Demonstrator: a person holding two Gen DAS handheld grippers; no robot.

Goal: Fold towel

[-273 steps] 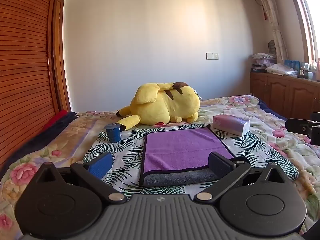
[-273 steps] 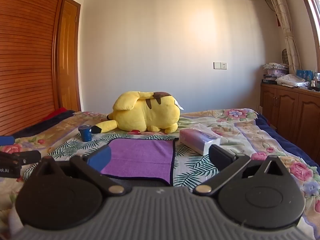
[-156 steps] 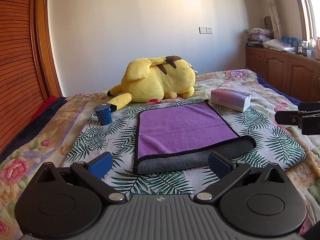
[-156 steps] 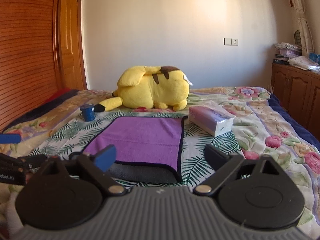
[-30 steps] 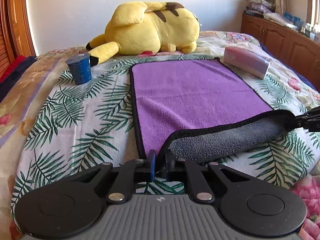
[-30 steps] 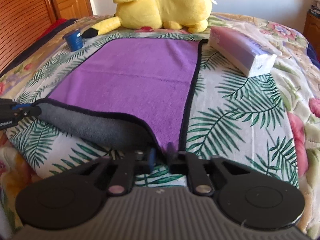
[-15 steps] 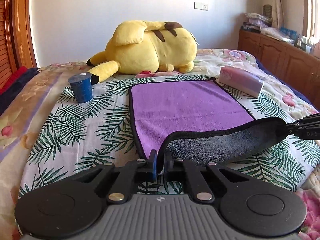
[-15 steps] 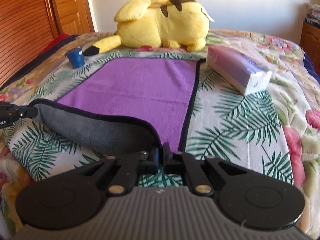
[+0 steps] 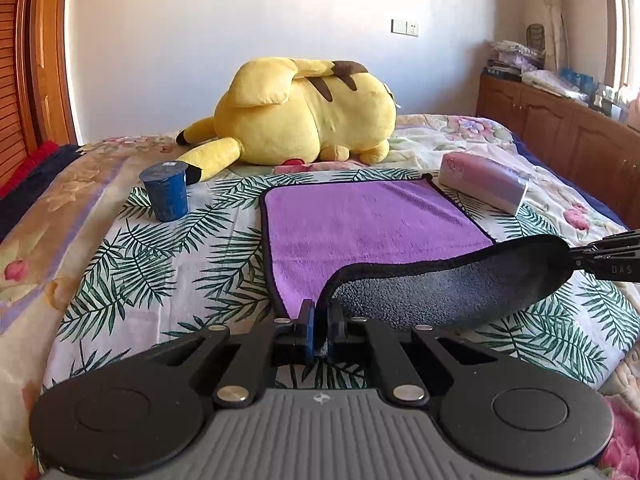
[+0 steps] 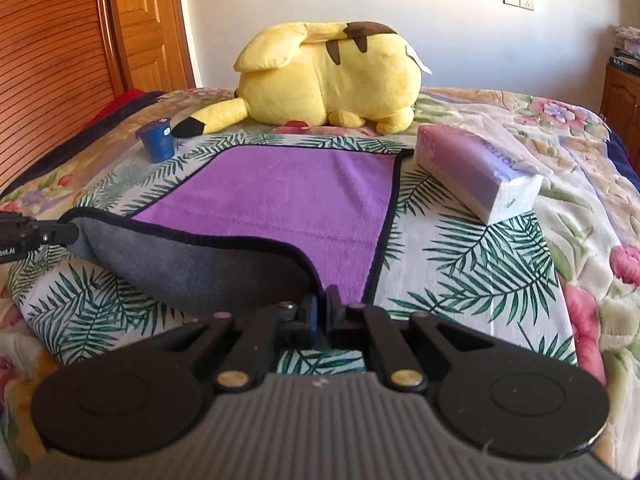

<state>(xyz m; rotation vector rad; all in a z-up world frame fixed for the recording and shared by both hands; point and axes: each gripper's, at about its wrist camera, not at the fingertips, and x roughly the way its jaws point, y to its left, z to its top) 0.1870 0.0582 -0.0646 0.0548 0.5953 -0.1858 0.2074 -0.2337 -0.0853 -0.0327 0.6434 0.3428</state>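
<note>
A: We have both sets of jaws clamped tight on the towel [image 9: 372,224]. The left gripper [image 9: 320,330] pinches the near left corner, and the right gripper [image 10: 322,314] pinches the near right corner.

B: And that near edge is higher than it was half a second ago. The grey underside now hangs as a slack band between our two grippers, clear of the bedspread [image 9: 132,280], where a second ago it sagged much lower.

A: So we judge the fold properly under way: corners secured, edge lifted, ready to carry over toward the far edge. The far half lies flat on the bed, purple side up, its far corners close to the plush.

B: Let's count outward. One towel, two grippers, both on it.

A: One blue cup [image 9: 165,191] to the left of the towel, apart from it. One pink tissue pack [image 10: 476,168] just beside the far right corner.

B: One yellow plush toy [image 9: 304,112] lying beyond the far edge. One wooden cabinet [image 9: 560,132] along the right wall, with a few piled things on top.
</note>
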